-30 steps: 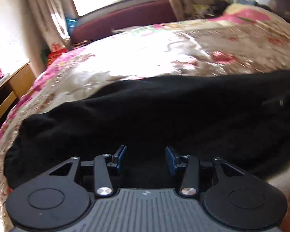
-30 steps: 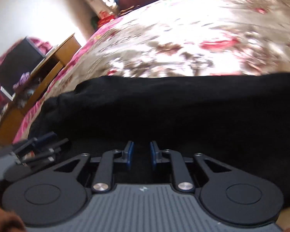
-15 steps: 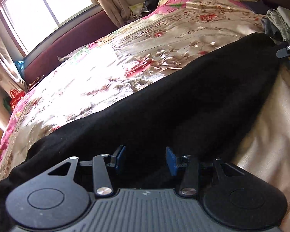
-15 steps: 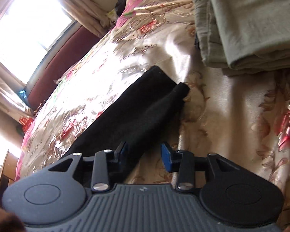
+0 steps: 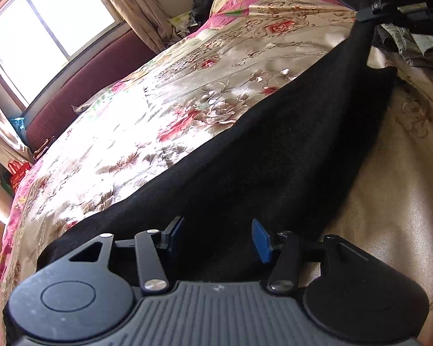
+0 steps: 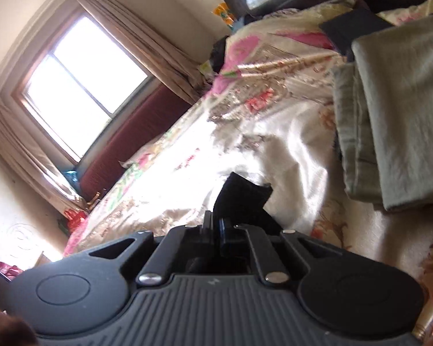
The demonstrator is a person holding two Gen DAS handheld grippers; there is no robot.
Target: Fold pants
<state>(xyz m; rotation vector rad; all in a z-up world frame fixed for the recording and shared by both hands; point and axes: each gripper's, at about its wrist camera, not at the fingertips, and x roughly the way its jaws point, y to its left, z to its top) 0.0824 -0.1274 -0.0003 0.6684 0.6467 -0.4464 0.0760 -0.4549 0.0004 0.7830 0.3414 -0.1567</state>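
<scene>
Black pants lie stretched in a long band across the floral bedspread. My left gripper is open, its blue pads on either side of the pants' near end, just above the cloth. My right gripper shows at the top right of the left wrist view, lifting the far end of the pants. In the right wrist view my right gripper is shut on that black cloth, which sticks up past the fingertips.
A stack of folded grey-green clothes lies on the bed to the right of the pants' far end. A dark folded item lies behind it. A window with curtains and a maroon bench run along the far side.
My right gripper has closed on the far end of the pants and lifted it. My left gripper has stayed open over the near end while its view swung further right.
</scene>
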